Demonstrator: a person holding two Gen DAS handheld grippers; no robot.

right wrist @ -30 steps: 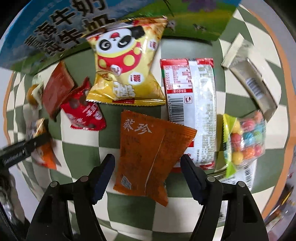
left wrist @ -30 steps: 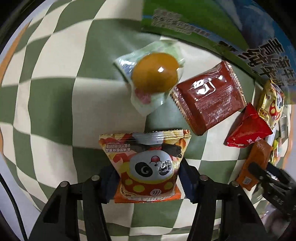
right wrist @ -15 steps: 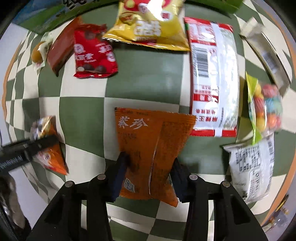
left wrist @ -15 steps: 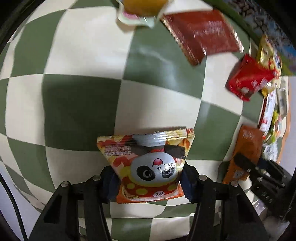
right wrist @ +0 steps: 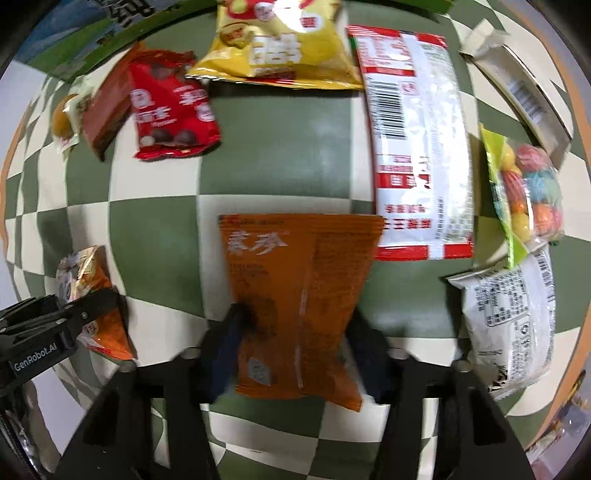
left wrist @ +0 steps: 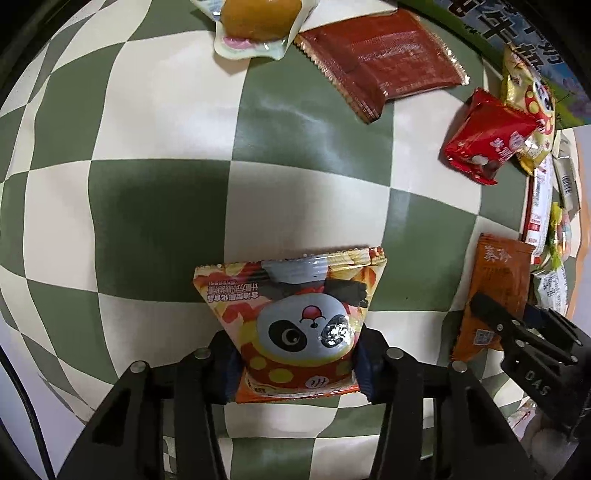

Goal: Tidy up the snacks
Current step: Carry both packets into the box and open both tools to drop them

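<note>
Left claw (left wrist: 297,363): clamped on the lower part of the panda snack bag (left wrist: 295,325), one finger pressing each side.
Panda snack bag: held over the green-and-cream checkered surface (left wrist: 155,155), panda face toward the camera, print upside down.
Jelly cup (left wrist: 258,22): at the far left end of the row of snacks, its edge touching the dark red packet (left wrist: 380,62).
Red chocolate packet (right wrist: 170,107): just right of the dark red packet, overlapping its corner in the right wrist view.
Yellow panda bag (right wrist: 280,48): next along, at the back, beside a blue-and-green carton (right wrist: 85,48).
Right claw (right wrist: 295,350): gripping the lower part of the orange packet (right wrist: 299,291), fingers pinching both sides.
Orange packet: held over the surface, its top right corner over the end of the long red-and-white packet (right wrist: 417,140).
Candy bag (right wrist: 528,192): right of the long packet, coloured balls inside.
White packet (right wrist: 513,321): just below the candy bag.
Grey wrapper (right wrist: 517,88): far right, at the back.
</note>
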